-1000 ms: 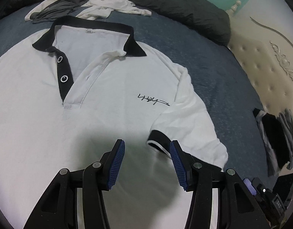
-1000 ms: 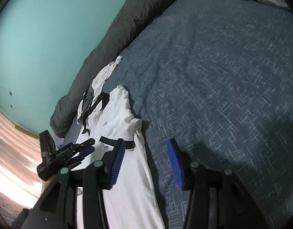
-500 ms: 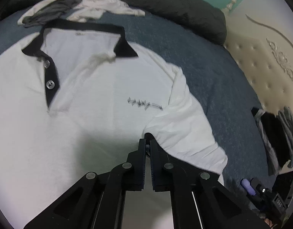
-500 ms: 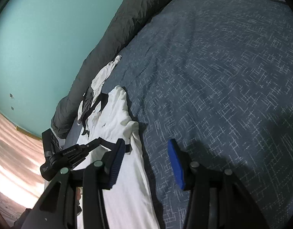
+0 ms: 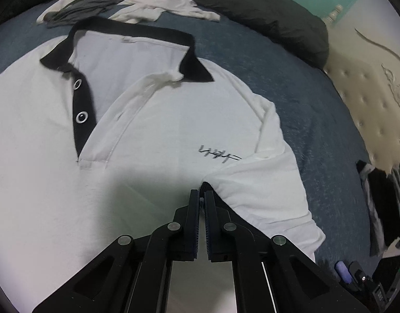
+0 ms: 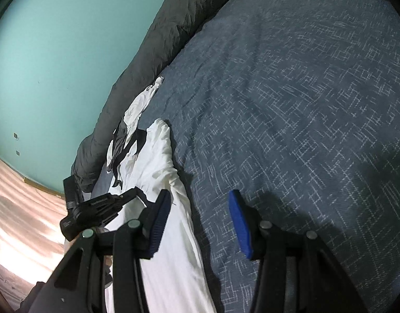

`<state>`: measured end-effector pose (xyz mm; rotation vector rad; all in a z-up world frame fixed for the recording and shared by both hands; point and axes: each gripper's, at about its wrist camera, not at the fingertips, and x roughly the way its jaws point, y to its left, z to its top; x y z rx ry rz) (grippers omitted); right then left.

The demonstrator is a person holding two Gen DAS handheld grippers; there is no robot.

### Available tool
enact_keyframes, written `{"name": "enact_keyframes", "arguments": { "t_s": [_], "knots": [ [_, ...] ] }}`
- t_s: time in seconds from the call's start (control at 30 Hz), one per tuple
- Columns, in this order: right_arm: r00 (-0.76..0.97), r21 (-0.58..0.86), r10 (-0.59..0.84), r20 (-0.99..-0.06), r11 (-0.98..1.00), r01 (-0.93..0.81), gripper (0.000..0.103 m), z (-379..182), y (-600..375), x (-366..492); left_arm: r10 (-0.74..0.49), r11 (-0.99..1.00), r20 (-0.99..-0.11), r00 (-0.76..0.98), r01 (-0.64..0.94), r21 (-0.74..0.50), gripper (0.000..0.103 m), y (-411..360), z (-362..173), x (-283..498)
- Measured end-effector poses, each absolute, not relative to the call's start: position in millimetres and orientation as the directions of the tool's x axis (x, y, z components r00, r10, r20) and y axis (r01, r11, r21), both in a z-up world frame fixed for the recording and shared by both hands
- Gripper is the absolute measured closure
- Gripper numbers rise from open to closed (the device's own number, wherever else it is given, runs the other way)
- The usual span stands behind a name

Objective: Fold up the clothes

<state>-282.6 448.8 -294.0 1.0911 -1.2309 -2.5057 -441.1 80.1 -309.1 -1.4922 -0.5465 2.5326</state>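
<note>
White polo shirt (image 5: 153,135) lies face up on the bed (image 5: 317,120), black collar (image 5: 132,30) at the far end, hem toward the camera; long axis runs away from the left gripper (image 5: 202,198).

Left gripper: jaws pressed together, pinching the black cuff of the short sleeve (image 5: 254,190), which lies folded in over the chest. Cuff sits dead ahead at the jaw tips. Judged: any next pull carries the sleeve across the shirt's body.

Right gripper (image 6: 197,221): jaws spread, nothing between them, hovering over the shirt's side edge and the bare blue bedspread. Left is plainly the nearer hand.

Writing: small black script mark (image 5: 218,154) on the chest, not legible. No other label readable.
</note>
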Motion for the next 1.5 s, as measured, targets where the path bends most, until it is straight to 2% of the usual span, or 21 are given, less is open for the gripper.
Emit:
{"name": "enact_keyframes", "arguments": {
  "t_s": [0.07,0.13,0.17,0.2,0.37,0.43,0.53,0.77,0.83,0.87,0.9,1.0,1.07,1.27,1.5],
  "knots": [
    [-0.728,0.737,-0.417,-0.544,-0.652,-0.176,0.056,-293.6,449.8,-282.1,0.308,-0.921,-0.808,-0.502,0.056,-0.386,0.095,77.6,-307.1,-438.2],
    [-0.731,0.74,-0.416,-0.541,-0.649,-0.179,0.056,-293.6,451.2,-281.8,0.304,-0.922,-0.8,-0.517,0.051,-0.383,0.077,77.4,-300.1,-431.6],
    [-0.732,0.741,-0.415,-0.54,-0.646,-0.181,0.056,-293.9,451.8,-281.4,0.303,-0.922,-0.792,-0.53,0.047,-0.384,0.058,77.1,-295.8,-427.7],
    [-0.732,0.744,-0.416,-0.54,-0.642,-0.185,0.056,-294.7,452.4,-280.7,0.296,-0.924,-0.784,-0.546,0.043,-0.379,0.047,78.1,-289.5,-421.3],
    [-0.738,0.753,-0.413,-0.534,-0.629,-0.193,0.056,-294.6,456.0,-278.1,0.346,-0.92,-0.772,-0.533,-0.029,-0.392,0.046,104.5,-281.3,-398.6],
    [-0.741,0.756,-0.411,-0.531,-0.625,-0.195,0.056,-294.0,458.2,-277.3,0.419,-0.891,-0.764,-0.491,-0.059,-0.451,0.046,120.1,-285.9,-388.7],
    [-0.748,0.76,-0.403,-0.528,-0.616,-0.205,0.056,-294.1,462.5,-275.9,0.444,-0.876,-0.769,-0.46,-0.042,-0.481,0.046,134.2,-296.7,-380.0],
    [-0.753,0.768,-0.398,-0.525,-0.603,-0.217,0.056,-295.1,468.8,-274.6,0.474,-0.849,-0.756,-0.451,-0.009,-0.528,0.047,140.4,-310.5,-379.4],
    [-0.75,0.768,-0.402,-0.526,-0.603,-0.215,0.056,-295.6,467.7,-275.3,0.491,-0.841,-0.747,-0.447,-0.021,-0.54,0.06,148.3,-311.2,-380.1],
    [-0.748,0.768,-0.404,-0.526,-0.604,-0.214,0.056,-295.8,467.2,-275.6,0.495,-0.839,-0.746,-0.445,-0.022,-0.543,0.074,150.3,-311.2,-380.4],
    [-0.747,0.768,-0.405,-0.526,-0.604,-0.213,0.056,-296.1,466.7,-275.8,0.505,-0.834,-0.743,-0.439,-0.023,-0.552,0.082,152.5,-312.0,-381.6],
    [-0.746,0.767,-0.405,-0.528,-0.605,-0.215,0.056,-296.8,466.4,-276.3,0.522,-0.825,-0.736,-0.432,-0.036,-0.564,0.096,159.5,-313.2,-384.0],
    [-0.746,0.766,-0.403,-0.53,-0.605,-0.218,0.056,-297.5,466.9,-276.0,0.528,-0.822,-0.73,-0.434,-0.044,-0.568,0.101,161.2,-311.0,-384.0],
    [-0.744,0.767,-0.402,-0.533,-0.601,-0.224,0.056,-299.1,467.7,-275.6,0.545,-0.808,-0.715,-0.438,-0.046,-0.588,0.101,152.4,-301.7,-376.7],
    [-0.742,0.766,-0.405,-0.534,-0.604,-0.222,0.056,-299.0,466.4,-276.3,0.498,-0.842,-0.769,-0.401,-0.009,-0.54,0.101,142.9,-308.9,-373.2]
  ]
}}
